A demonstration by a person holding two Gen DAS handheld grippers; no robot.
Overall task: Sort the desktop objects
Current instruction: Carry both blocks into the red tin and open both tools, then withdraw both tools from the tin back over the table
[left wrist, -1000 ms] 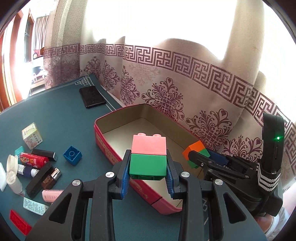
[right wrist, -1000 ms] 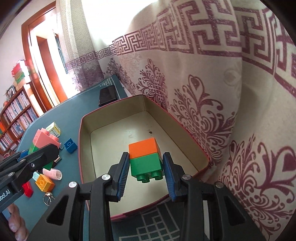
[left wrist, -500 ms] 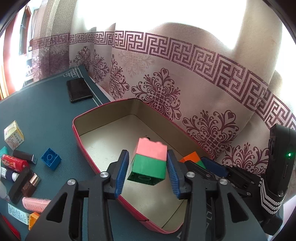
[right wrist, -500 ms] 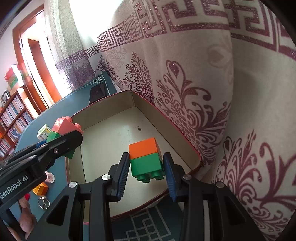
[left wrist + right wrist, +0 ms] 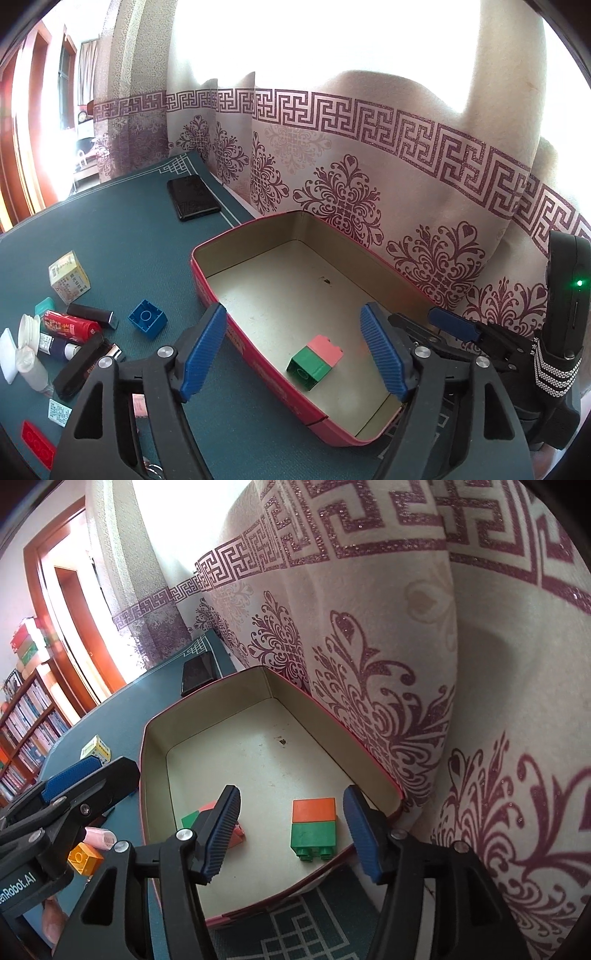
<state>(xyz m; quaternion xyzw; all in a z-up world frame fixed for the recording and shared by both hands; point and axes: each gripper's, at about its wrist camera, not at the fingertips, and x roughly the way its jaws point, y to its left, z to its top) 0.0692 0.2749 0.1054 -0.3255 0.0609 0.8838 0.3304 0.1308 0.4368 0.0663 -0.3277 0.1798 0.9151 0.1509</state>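
A red tin box [image 5: 236,334] [image 5: 147,738] with a cream inside stands against the curtain. A pink-and-green brick pair [image 5: 316,360] [image 5: 192,818] lies on its floor, loose. An orange-and-green brick pair [image 5: 314,827] lies beside it, also loose. My left gripper [image 5: 295,354] hangs above the box, jaws opening, nothing pressed between the pads. My right gripper [image 5: 291,827] is over the near end of the box, jaws opening, its pads clear of the orange-and-green pair. The right gripper's blue finger [image 5: 454,326] shows at the box's right end in the left wrist view.
On the teal mat left of the box lie a blue brick [image 5: 147,318], a small yellow carton [image 5: 69,272], several tubes and lipsticks [image 5: 66,328], a red flat brick [image 5: 37,445] and an orange brick [image 5: 84,858]. A black phone [image 5: 192,197] lies at the far edge.
Both grippers opened and let go of their brick pairs. The pink-and-green pair dropped onto the box floor. The orange-and-green pair now rests on the floor too.
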